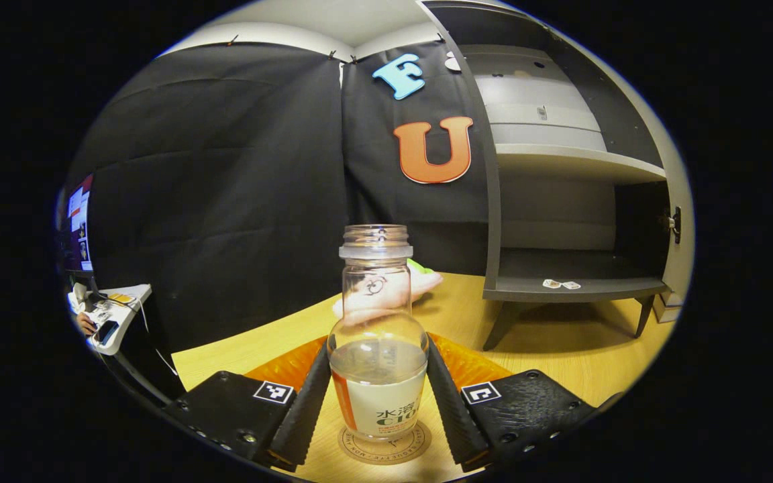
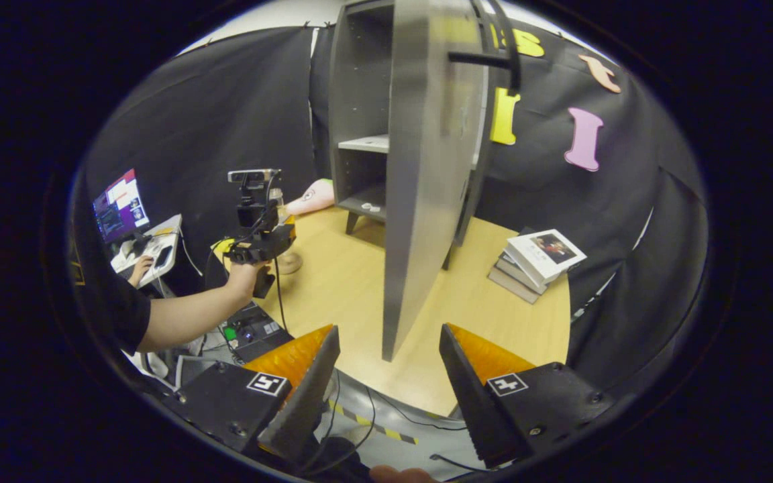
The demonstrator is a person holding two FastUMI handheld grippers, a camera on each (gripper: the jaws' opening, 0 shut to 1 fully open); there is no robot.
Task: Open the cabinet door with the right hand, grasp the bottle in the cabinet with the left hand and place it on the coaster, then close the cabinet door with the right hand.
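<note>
The cabinet door [image 2: 427, 174] stands swung wide open, so the opening step is complete. The cabinet [image 1: 561, 201] sits toward the far edge of the table [image 1: 561, 362], and its lower shelf holds only two small tags.

The bottle [image 1: 378, 349] is out of the cabinet and stands upright on the coaster [image 1: 386, 444] near the table's left edge. The left gripper [image 1: 378, 402] has both fingers flanking the bottle's lower body and appears closed against it; the placement looks made, but release is not yet done.

The right gripper [image 2: 386, 389] is held off the near edge of the table, facing the door's edge, with its fingers spread wide and holding nothing.

Remaining, by judgement: let go of the bottle, withdraw the left gripper, then push the door shut with the right gripper.
</note>
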